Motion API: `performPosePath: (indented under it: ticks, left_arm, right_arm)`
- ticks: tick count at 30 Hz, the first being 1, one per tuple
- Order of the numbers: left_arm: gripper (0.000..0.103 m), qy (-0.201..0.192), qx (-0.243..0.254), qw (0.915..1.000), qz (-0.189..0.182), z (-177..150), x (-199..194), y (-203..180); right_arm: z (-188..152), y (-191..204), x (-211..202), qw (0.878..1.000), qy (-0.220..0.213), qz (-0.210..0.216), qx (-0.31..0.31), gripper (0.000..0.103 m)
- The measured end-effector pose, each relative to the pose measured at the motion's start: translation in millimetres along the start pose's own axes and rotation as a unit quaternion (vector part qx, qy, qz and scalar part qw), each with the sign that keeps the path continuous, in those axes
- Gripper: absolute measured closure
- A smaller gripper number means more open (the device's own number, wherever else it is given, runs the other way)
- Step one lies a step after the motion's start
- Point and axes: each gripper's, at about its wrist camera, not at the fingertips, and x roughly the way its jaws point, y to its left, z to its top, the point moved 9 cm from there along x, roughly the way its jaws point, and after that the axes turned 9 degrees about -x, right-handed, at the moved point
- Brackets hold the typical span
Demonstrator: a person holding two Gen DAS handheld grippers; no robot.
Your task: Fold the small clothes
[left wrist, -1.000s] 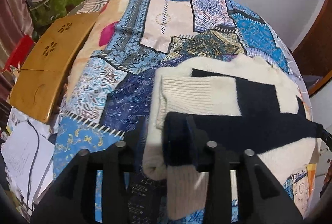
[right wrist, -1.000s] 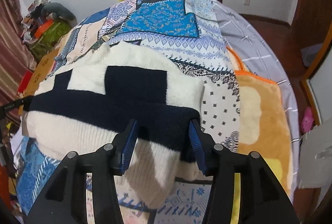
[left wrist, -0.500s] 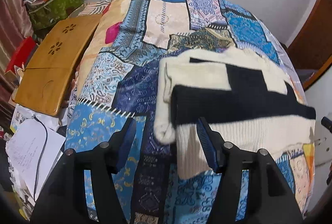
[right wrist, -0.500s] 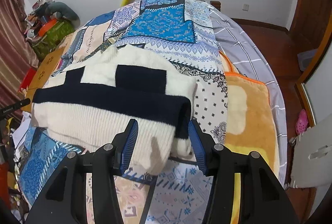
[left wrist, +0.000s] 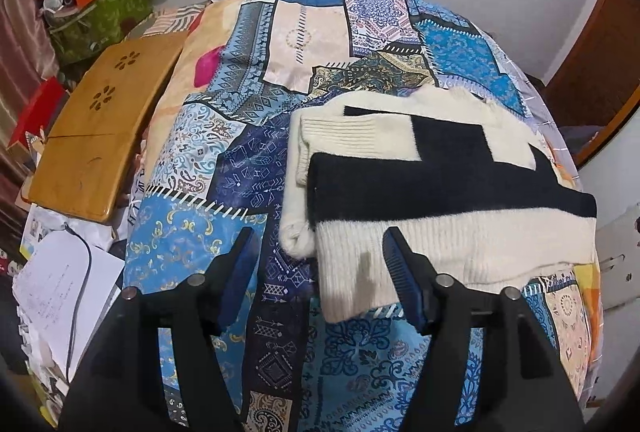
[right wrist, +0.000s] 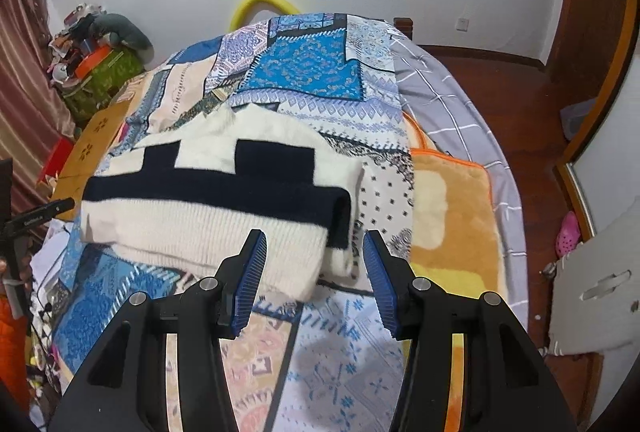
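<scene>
A cream sweater with wide black bands [left wrist: 432, 187] [right wrist: 224, 199] lies folded on the patchwork bedspread [left wrist: 224, 191]. My left gripper [left wrist: 319, 236] hovers above the sweater's near left corner. Its jaws are opening, and its blue pads [left wrist: 236, 272] press on nothing. My right gripper [right wrist: 314, 236] stands open above the sweater's near right corner, pads [right wrist: 250, 280] clear of the knit. The sweater's far edge is partly hidden by its own fold.
A wooden lap table [left wrist: 92, 135] and loose papers [left wrist: 60, 284] lie left of the bed, and a cluttered green bag [left wrist: 100, 15] sits behind them. An orange blanket [right wrist: 452, 207] and grey checked sheet [right wrist: 448, 103] cover the bed's right side. Beyond them is wooden floor [right wrist: 540, 119].
My left gripper let go of the sweater's black fold, widened and drew back. My right gripper rose and drew back from the sweater's edge. The sweater now lies folded on the bed.
</scene>
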Motion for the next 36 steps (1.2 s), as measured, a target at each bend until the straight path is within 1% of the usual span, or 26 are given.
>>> performPosePath:
  ticks: [4,11,16,18,20,22,23,24,25,27,28,29,30,33,36]
  left_arm:
    - [0.037,0.018,-0.005,0.9998,-0.004,-12.0,8.0,2.8]
    - [0.037,0.062,-0.025,0.9976,-0.016,-36.3,32.6,6.3]
    - [0.037,0.075,-0.032,0.9964,-0.023,-41.9,42.7,3.2]
    - [0.039,0.078,-0.033,0.9961,-0.025,-42.4,45.5,1.5]
    - [0.047,0.081,-0.034,0.9958,-0.028,-42.2,48.0,-0.1]
    - [0.062,0.088,-0.031,0.9953,-0.028,-43.4,50.9,-1.8]
    - [0.066,0.093,-0.030,0.9948,-0.028,-44.8,52.6,-2.4]
    - [0.074,0.099,-0.029,0.9942,-0.030,-46.6,54.4,-3.4]
    - [0.080,0.103,-0.027,0.9938,-0.031,-48.0,55.3,-4.1]
    - [0.085,0.104,-0.017,0.9939,-0.033,-51.4,54.9,-6.7]
    - [0.091,0.100,-0.010,0.9944,-0.032,-52.4,53.7,-7.4]
    - [0.093,0.095,0.001,0.9950,-0.030,-53.6,51.1,-8.7]
    - [0.094,0.091,0.006,0.9954,-0.031,-53.5,48.9,-9.7]
    - [0.096,0.074,0.015,0.9966,-0.033,-49.9,39.4,-11.3]
    - [0.096,0.054,0.017,0.9977,-0.037,-39.0,27.0,-13.1]
  right_arm:
    - [-12.0,1.3,5.1,1.000,0.014,-0.001,-0.001,0.056]
    - [-23.6,13.0,36.2,0.999,0.042,0.021,0.010,0.056]
    - [-32.1,21.8,63.5,0.998,0.062,0.031,0.008,0.056]
    - [-36.8,23.6,70.4,0.997,0.070,0.036,0.011,0.057]
    - [-40.6,24.6,79.1,0.996,0.077,0.041,0.018,0.057]
    - [-43.1,25.1,84.5,0.996,0.079,0.047,0.023,0.064]
    - [-44.6,25.8,86.7,0.995,0.081,0.050,0.026,0.067]
    - [-45.7,26.2,89.3,0.995,0.083,0.053,0.029,0.073]
    - [-46.5,26.8,92.0,0.994,0.085,0.056,0.031,0.076]
    - [-48.8,27.7,95.7,0.994,0.087,0.061,0.033,0.088]
    - [-49.2,28.1,96.3,0.994,0.084,0.063,0.034,0.090]
    - [-48.7,28.1,96.4,0.994,0.081,0.065,0.033,0.093]
    - [-47.6,28.5,96.2,0.994,0.078,0.065,0.031,0.094]
    - [-41.0,29.6,90.5,0.996,0.063,0.066,0.023,0.096]
    - [-30.0,30.9,84.3,0.996,0.045,0.068,0.019,0.096]
